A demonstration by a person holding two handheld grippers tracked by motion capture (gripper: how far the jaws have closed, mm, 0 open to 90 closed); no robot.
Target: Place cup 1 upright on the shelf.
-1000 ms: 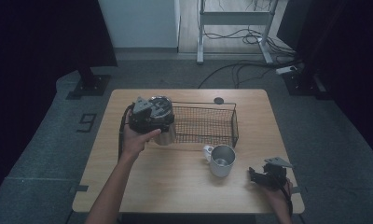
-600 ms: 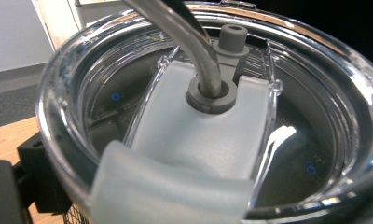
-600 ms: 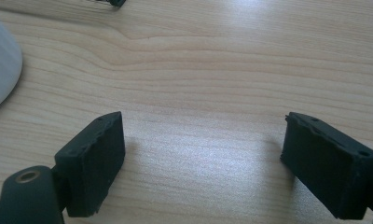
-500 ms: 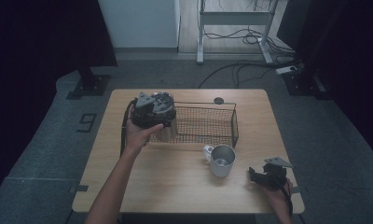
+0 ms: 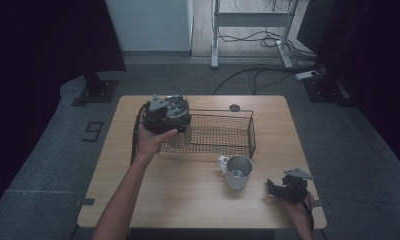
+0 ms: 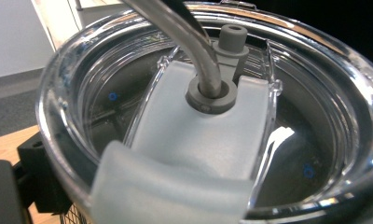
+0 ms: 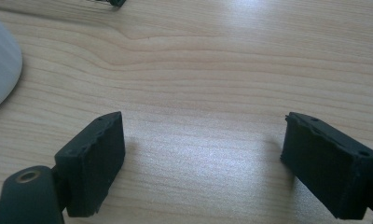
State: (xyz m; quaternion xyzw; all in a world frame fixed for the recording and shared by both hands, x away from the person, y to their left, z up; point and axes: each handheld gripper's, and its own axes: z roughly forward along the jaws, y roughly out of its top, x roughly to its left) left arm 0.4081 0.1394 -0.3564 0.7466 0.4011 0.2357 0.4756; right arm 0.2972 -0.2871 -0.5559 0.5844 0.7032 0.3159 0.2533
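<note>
Hovering at the wire basket's (image 5: 223, 132) left end, the left gripper (image 5: 166, 114) holds a lidded tumbler (image 6: 212, 121); its fingers' state I cannot tell. Right gripper (image 7: 203, 163) rests on the desk (image 5: 188, 200), fingers apart.

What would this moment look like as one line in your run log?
left gripper: holding tumbler at wire basket | right gripper: open, empty, on table | mug: upright, untouched

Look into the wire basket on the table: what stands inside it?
At the left end of the wire basket, a tumbler with a clear lid and metal straw. The left gripper above covers most of it; its contents cannot be seen.
</note>
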